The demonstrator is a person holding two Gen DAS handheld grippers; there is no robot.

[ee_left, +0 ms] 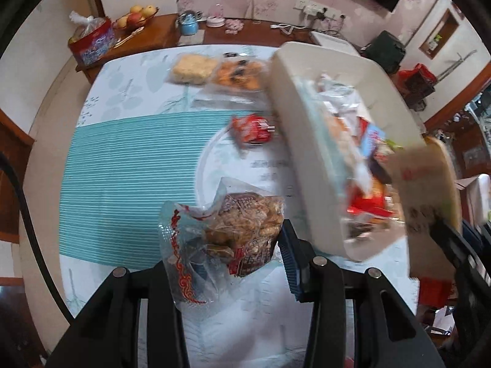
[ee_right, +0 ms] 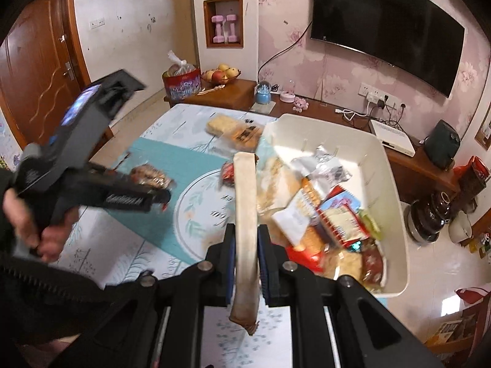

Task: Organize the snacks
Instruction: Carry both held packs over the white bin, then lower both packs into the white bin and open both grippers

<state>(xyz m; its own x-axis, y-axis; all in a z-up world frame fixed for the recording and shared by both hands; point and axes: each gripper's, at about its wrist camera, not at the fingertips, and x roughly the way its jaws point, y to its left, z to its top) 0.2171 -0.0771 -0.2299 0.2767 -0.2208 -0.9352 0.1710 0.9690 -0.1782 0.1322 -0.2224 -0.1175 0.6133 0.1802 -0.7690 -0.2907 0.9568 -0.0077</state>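
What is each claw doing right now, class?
Left claw: closed on a clear snack bag.
Right claw: closed on the white bin's handle.

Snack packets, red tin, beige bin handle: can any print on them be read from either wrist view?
No text is legible.
Clear peanut-snack bag in the left gripper: red print, too blurred.
Red tin on the wooden cabinet: white lettering, too small.
Packets in the white plastic bin: motion-blurred.
Beige bin handle in the right gripper: blank.

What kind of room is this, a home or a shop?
Most likely a living room in a home. A wall-mounted television hangs on flowered wallpaper, a fruit bowl stands on a low wooden cabinet, and pink dumbbells sit in a wall niche.
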